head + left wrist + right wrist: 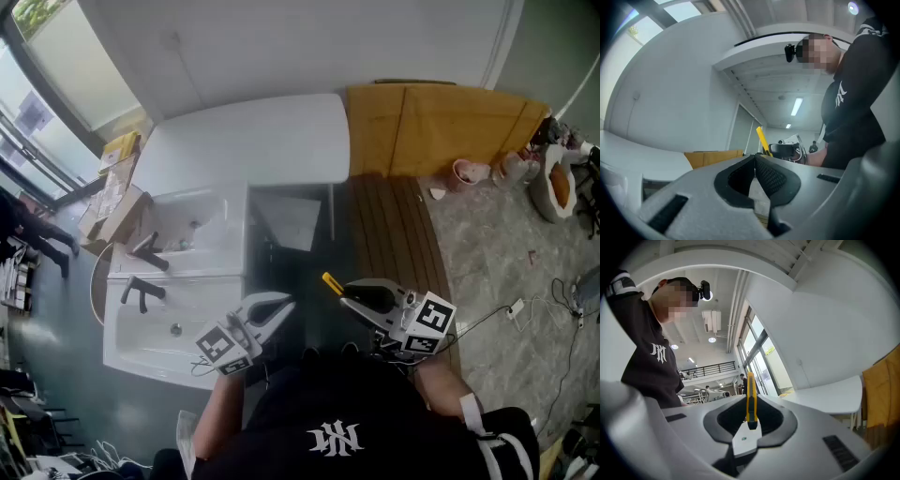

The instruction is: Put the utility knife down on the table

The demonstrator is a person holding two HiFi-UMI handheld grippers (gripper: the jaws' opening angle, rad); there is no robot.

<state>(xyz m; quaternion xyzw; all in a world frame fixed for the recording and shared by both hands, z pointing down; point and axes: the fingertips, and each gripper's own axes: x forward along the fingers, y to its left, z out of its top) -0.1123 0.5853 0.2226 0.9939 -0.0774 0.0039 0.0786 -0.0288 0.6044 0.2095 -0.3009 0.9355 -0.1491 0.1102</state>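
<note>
The utility knife [750, 401], clamped upright in the right tongs [352, 292] well short of the white tabletop [246, 141], could fall and miss it if let go early; the left tongs [755, 161] are pressed together, empty.

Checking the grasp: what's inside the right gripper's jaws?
A yellow utility knife, clamped in the right gripper, one end poking past the jaws. Its other end is covered by the gripper body, so grip depth can't be seen.

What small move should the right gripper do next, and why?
Probably move the right gripper forward and left, over the white table: its jaws are shut on the yellow utility knife, but it hangs short of the table, not above it.
</note>
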